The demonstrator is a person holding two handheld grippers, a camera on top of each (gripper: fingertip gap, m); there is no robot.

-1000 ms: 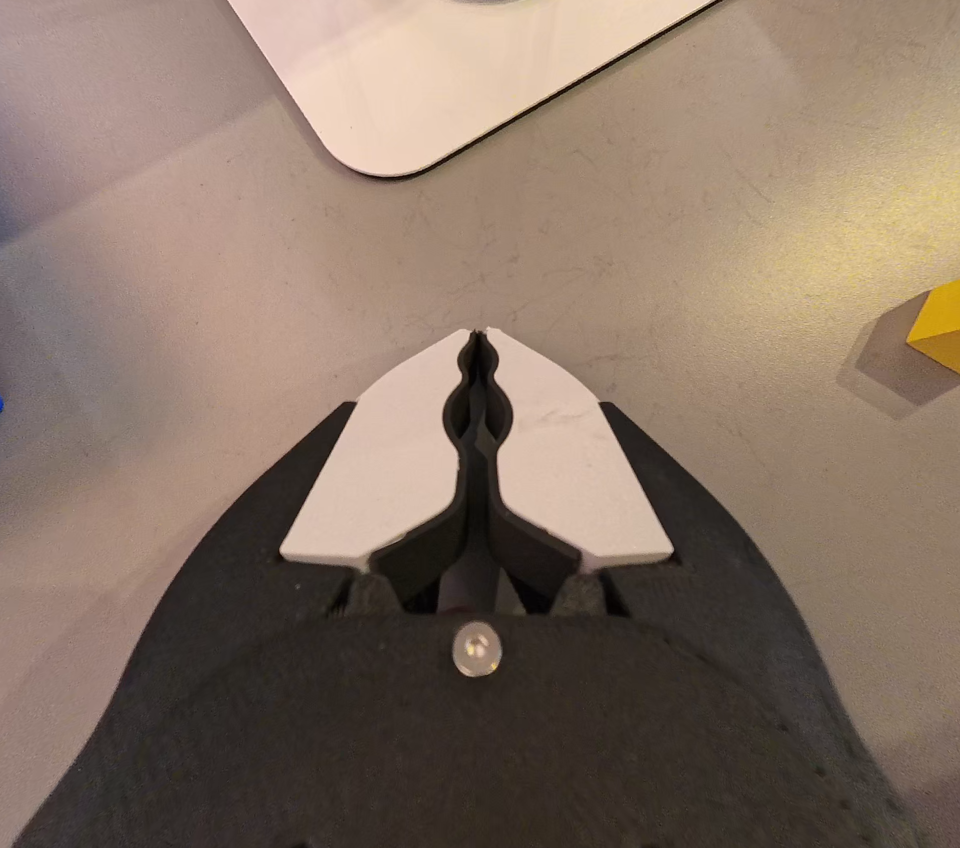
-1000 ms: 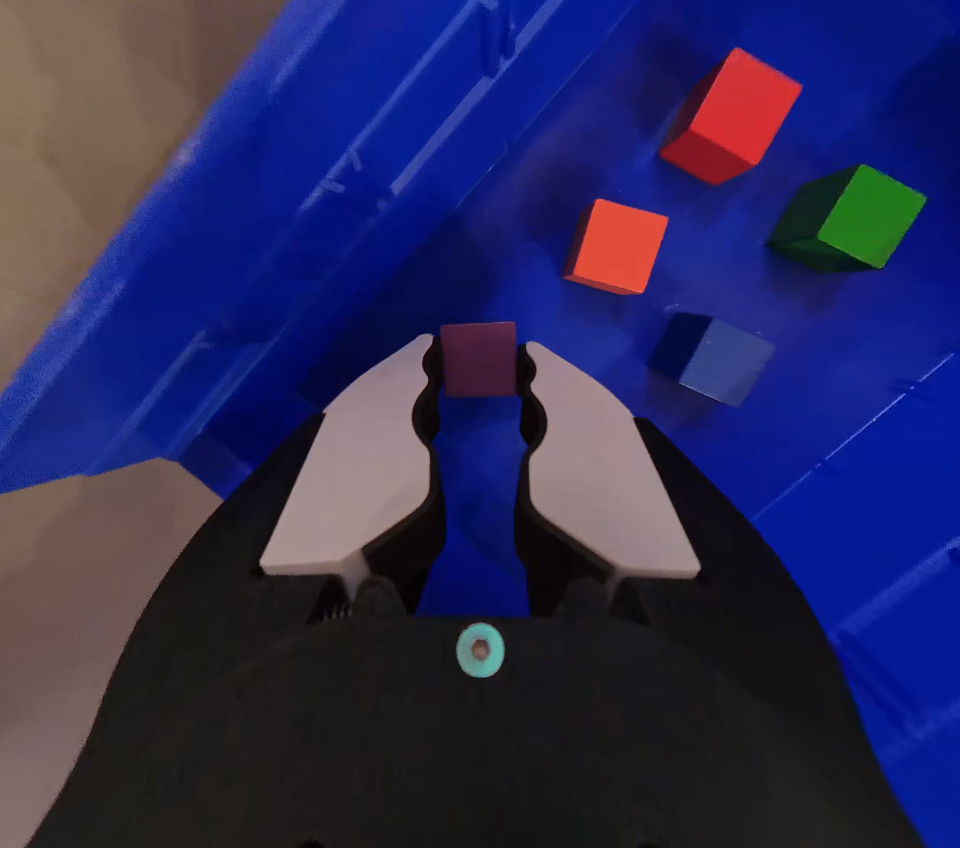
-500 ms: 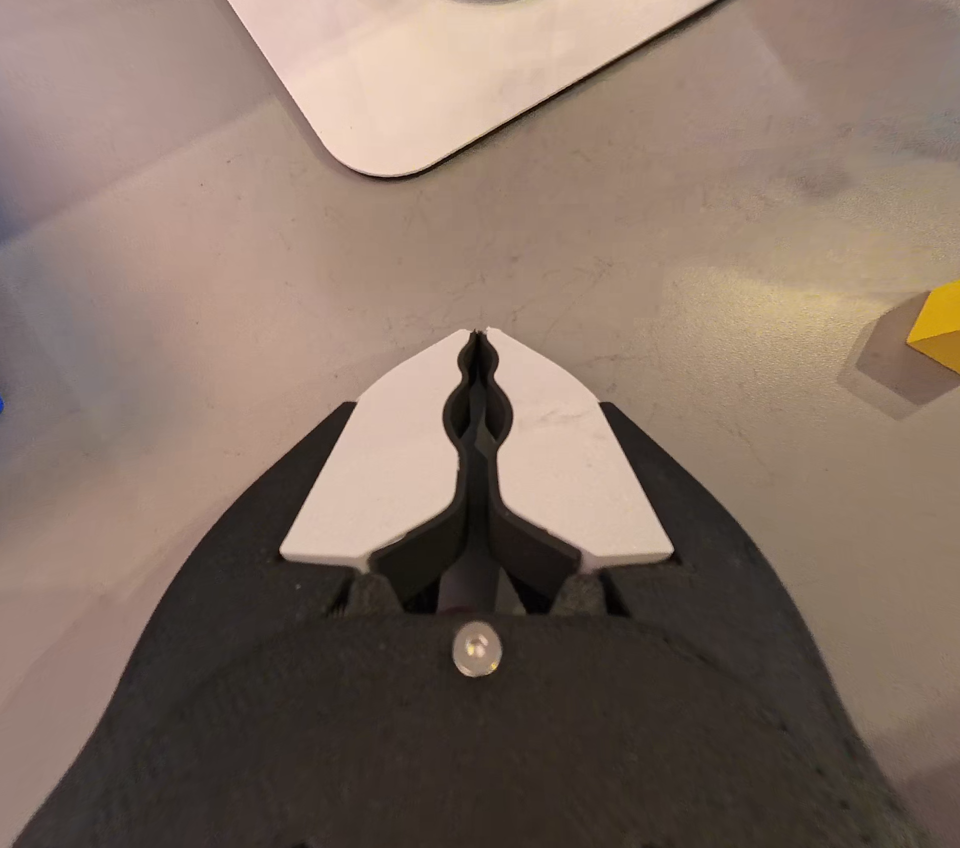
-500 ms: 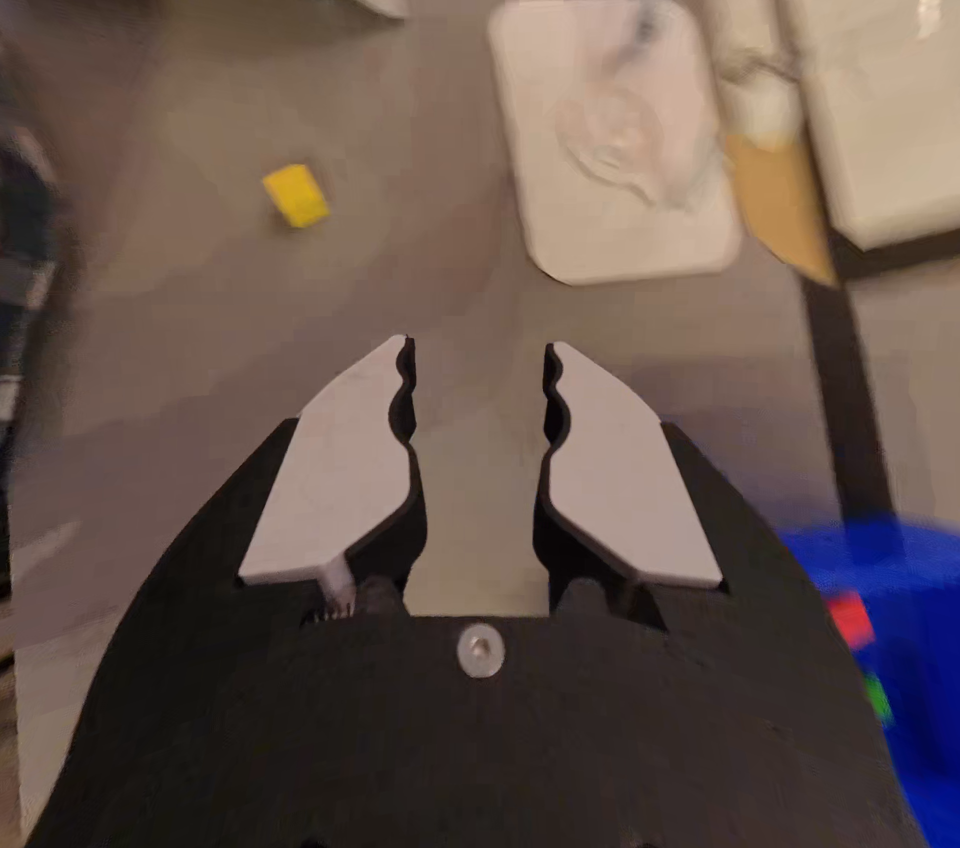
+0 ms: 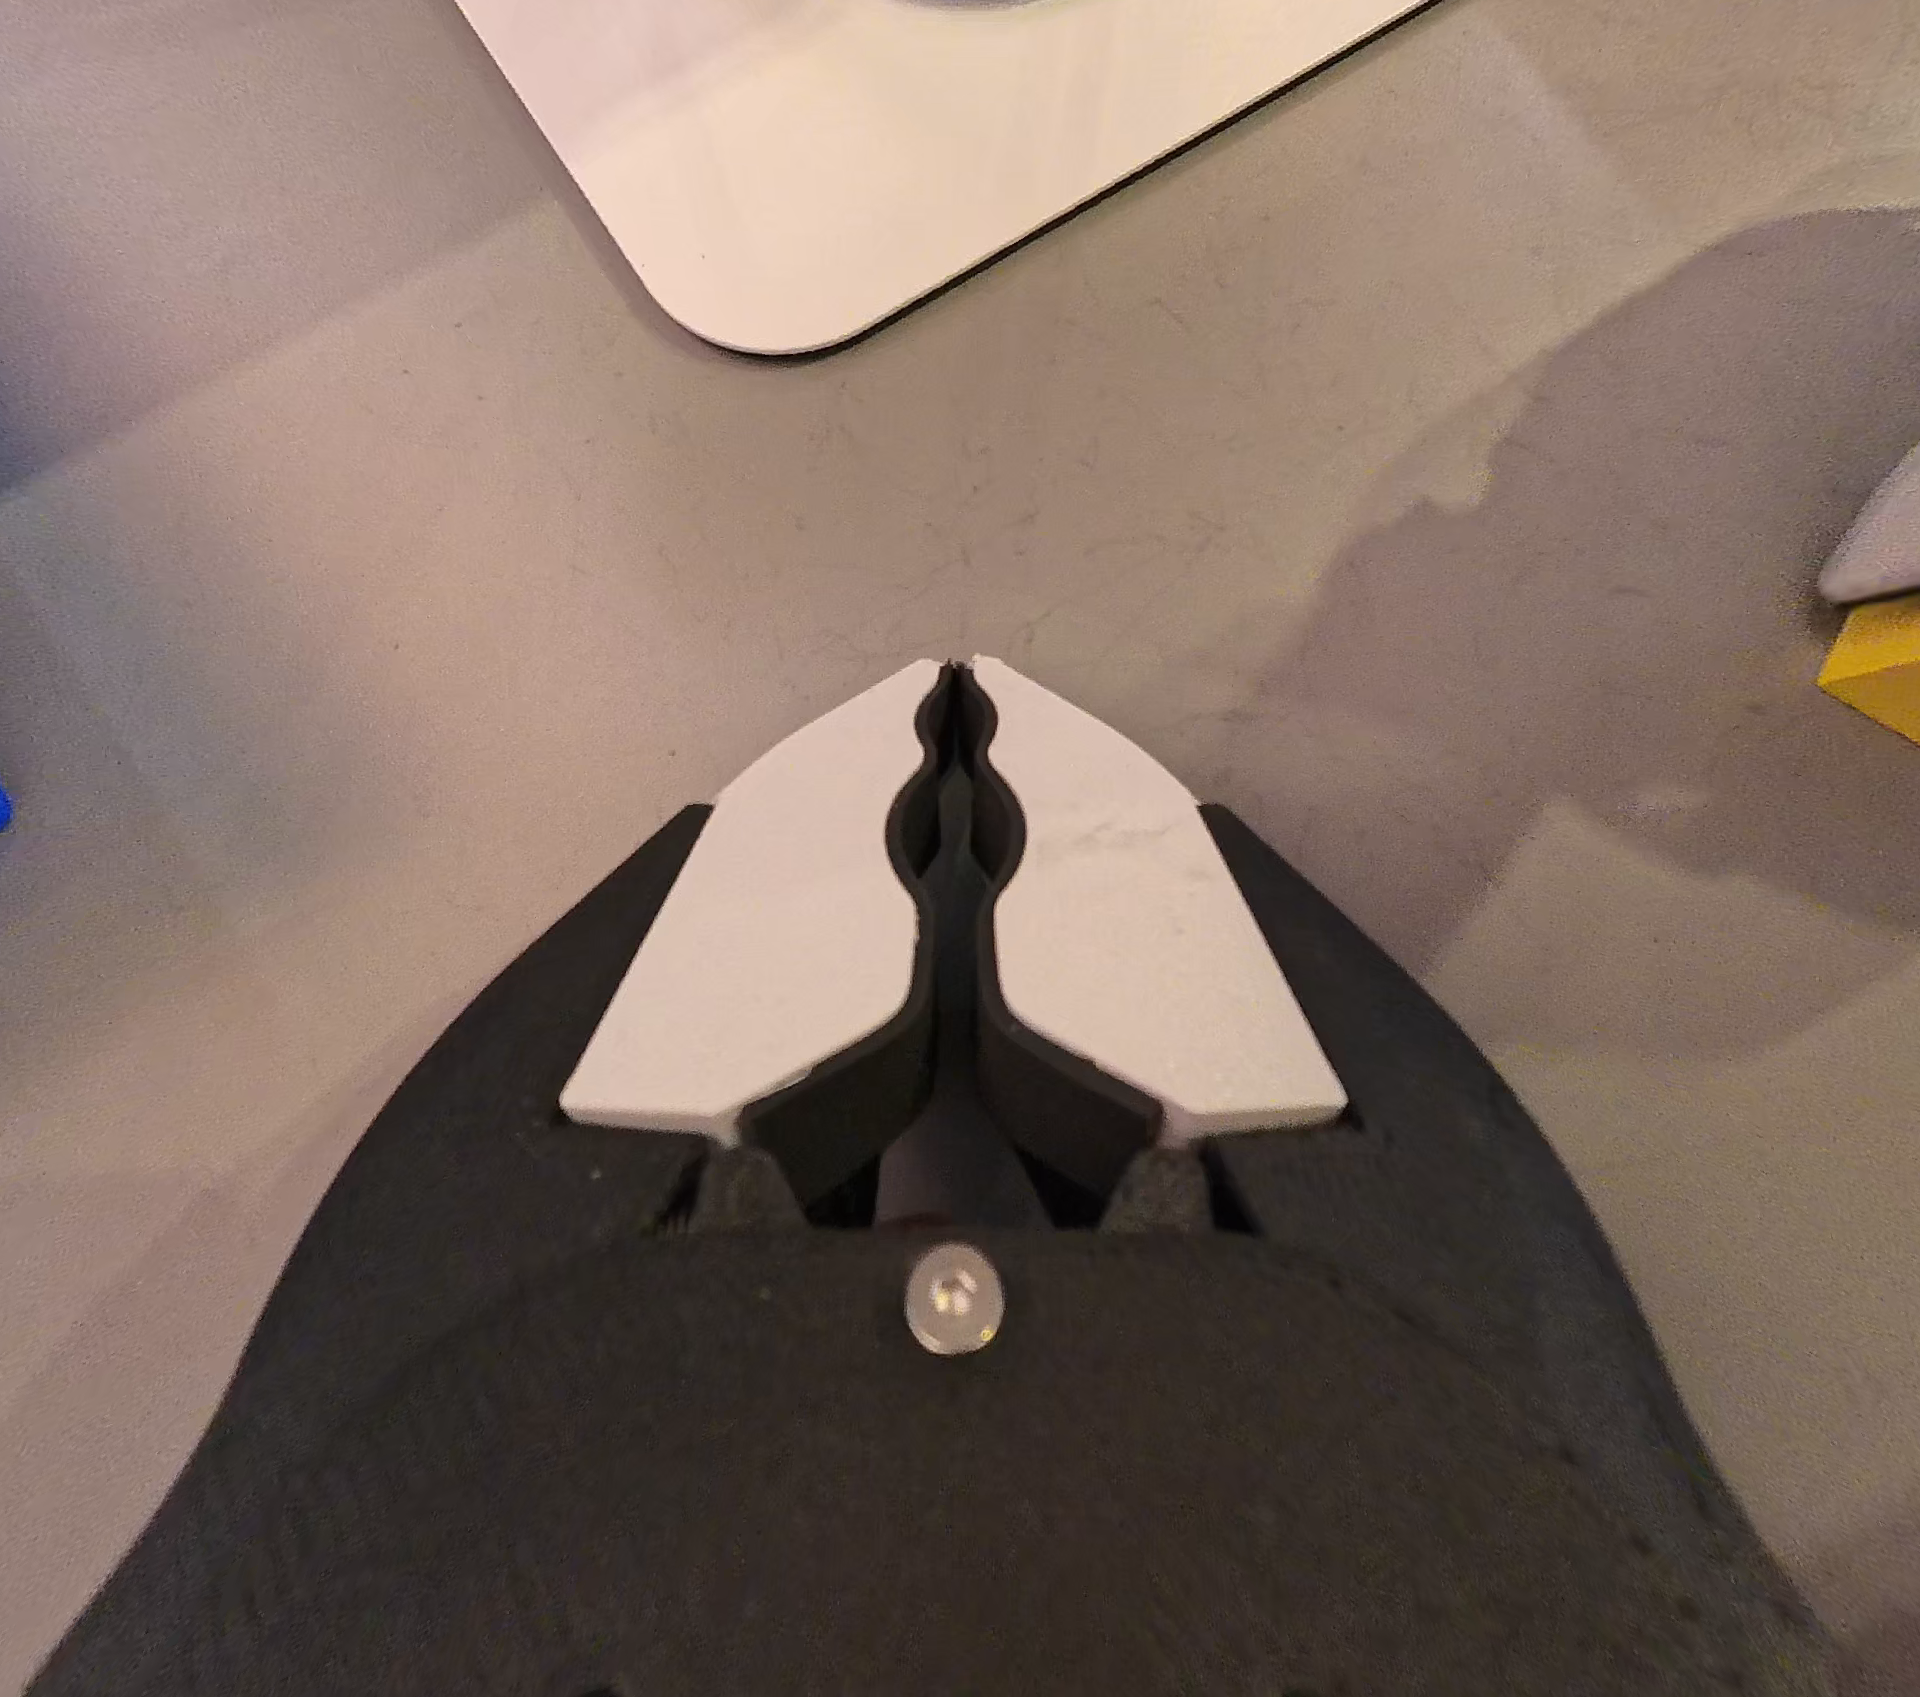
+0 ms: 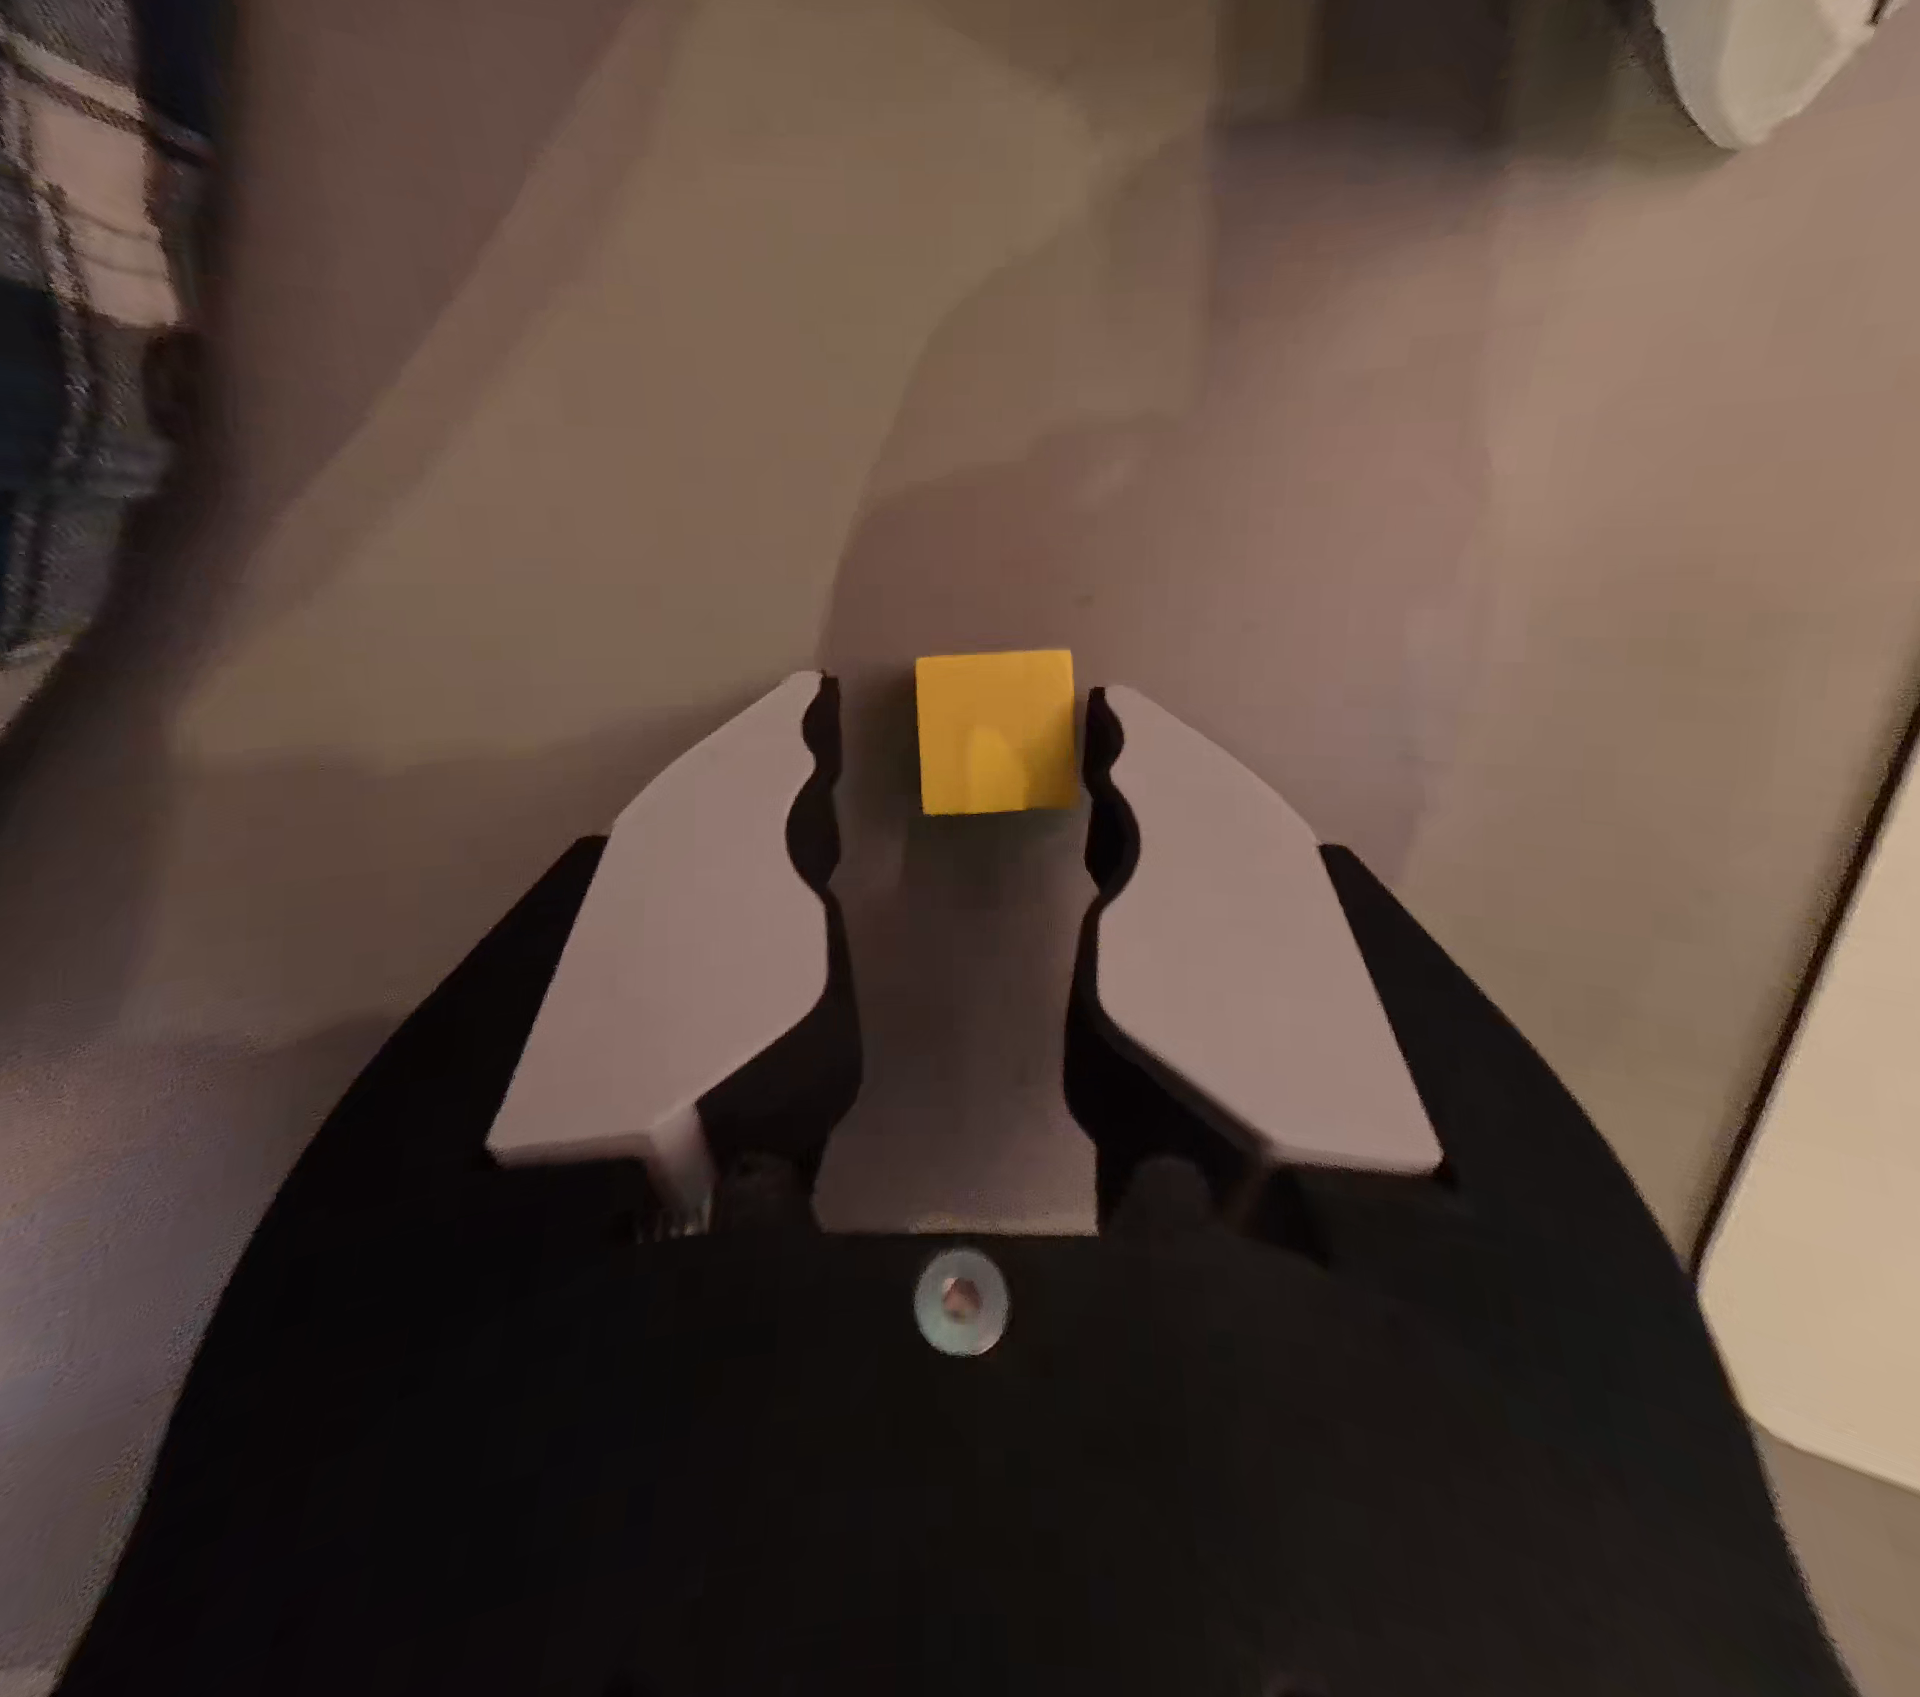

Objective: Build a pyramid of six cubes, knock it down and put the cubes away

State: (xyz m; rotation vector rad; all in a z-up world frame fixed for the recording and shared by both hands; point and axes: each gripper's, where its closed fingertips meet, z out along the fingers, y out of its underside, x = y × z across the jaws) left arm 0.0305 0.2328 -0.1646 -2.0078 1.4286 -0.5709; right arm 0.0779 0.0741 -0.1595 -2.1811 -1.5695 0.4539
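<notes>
Straddling the yellow cube (image 6: 994,731) on the grey table (image 6: 623,452), the right gripper (image 6: 956,748) stood wide, unclamped; light, rigid, it looked best pinched across flat sides.

The right gripper (image 6: 958,691) hangs over a grey table (image 6: 623,504), jaws apart around a yellow cube (image 6: 994,731). A gap shows on the cube's left; its right side lies just beside the right finger (image 6: 1226,899). Checked cloth (image 6: 73,193) is blurred far left.
</notes>
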